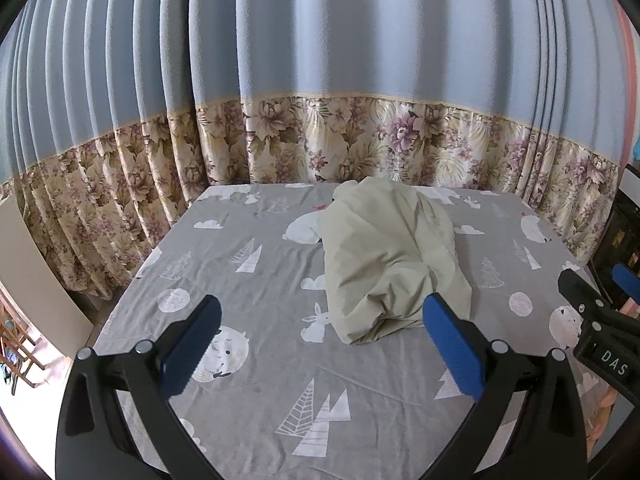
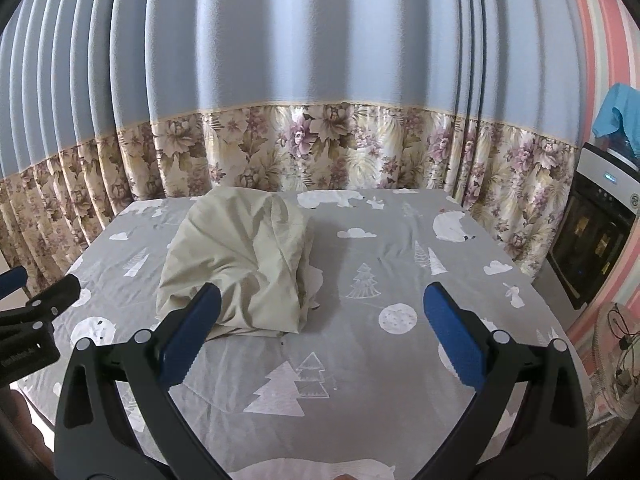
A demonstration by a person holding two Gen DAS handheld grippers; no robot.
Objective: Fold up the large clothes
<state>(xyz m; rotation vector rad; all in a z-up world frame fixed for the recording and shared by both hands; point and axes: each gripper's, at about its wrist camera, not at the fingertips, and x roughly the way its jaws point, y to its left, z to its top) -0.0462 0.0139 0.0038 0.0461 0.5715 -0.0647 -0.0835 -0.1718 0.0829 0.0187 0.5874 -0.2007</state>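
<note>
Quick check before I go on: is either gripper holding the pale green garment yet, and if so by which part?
Nothing is held. The left gripper and the right gripper are both open, short of the crumpled pale green garment on the bed sheet.

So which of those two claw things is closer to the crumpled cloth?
The left gripper: its right blue finger overlaps the beige garment in its own view. The right gripper sits further right of it. Both are open.
</note>
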